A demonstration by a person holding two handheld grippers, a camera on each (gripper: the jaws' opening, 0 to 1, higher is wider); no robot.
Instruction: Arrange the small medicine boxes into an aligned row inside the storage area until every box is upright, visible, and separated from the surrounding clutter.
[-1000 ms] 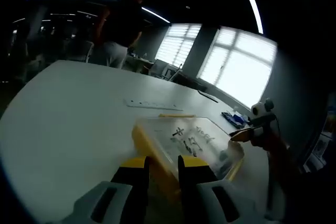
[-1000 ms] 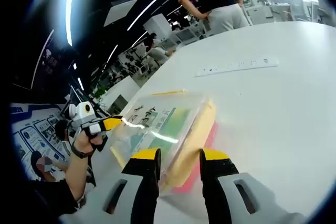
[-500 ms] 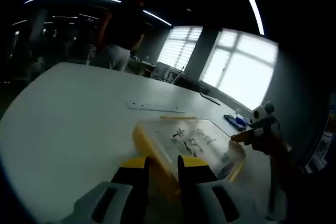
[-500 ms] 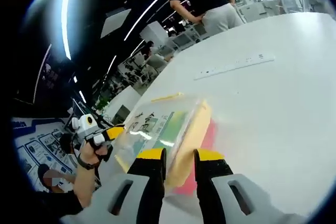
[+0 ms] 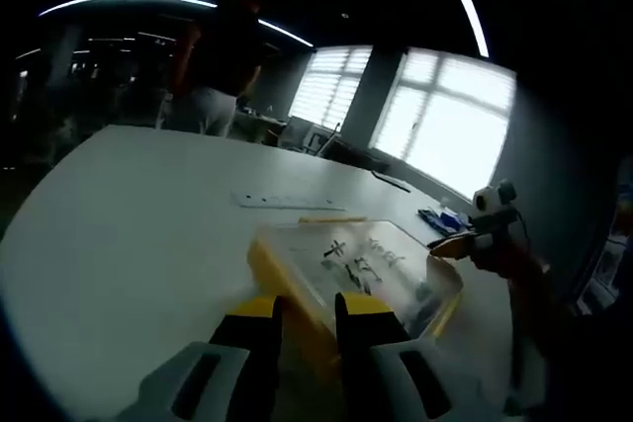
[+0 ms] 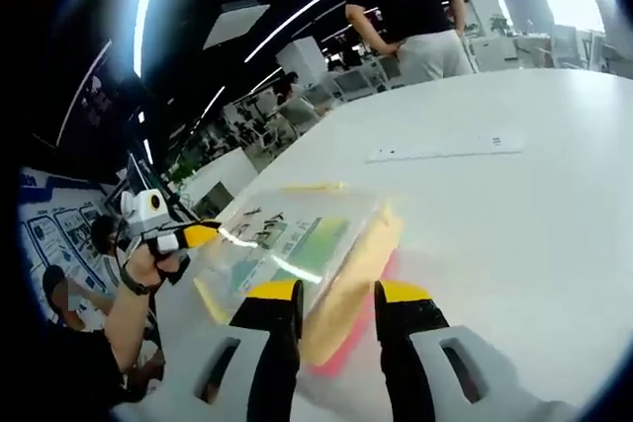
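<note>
On a wide white table (image 5: 119,244), left gripper view, reading left to right. At 10 o'clock, far side of the table, a standing person (image 5: 213,76) in dark top and pale trousers. At 12 o'clock past centre, a long pale strip (image 5: 280,202) lies flat on the table. Just below centre, a storage box (image 5: 351,269) with clear lid and yellow rim, dark handwriting on the lid; contents blurred, so no medicine boxes can be made out. The left gripper (image 5: 307,311), yellow-tipped, rises at 6 o'clock with its jaws parted by a narrow gap, the near yellow edge of the box lying in line with that gap; whether the tips touch it cannot be told. At 3 o'clock the right gripper (image 5: 447,245), held in a hand (image 5: 504,254), has its yellow tips at the box's far corner. Bright windows (image 5: 435,126) at 1 o'clock.

Right gripper view, left to right. At 9 o'clock the left gripper (image 6: 198,235) in a hand (image 6: 138,269), tips at the box corner. At centre the storage box (image 6: 297,249), clear lid glaring, green and white shapes beneath, a red sheet (image 6: 361,328) under its right edge. At 6 o'clock the right gripper (image 6: 336,295), jaws parted, the yellow rim between them; contact unclear. At 1 o'clock the strip (image 6: 445,148); at 12 the standing person (image 6: 406,7).
</note>
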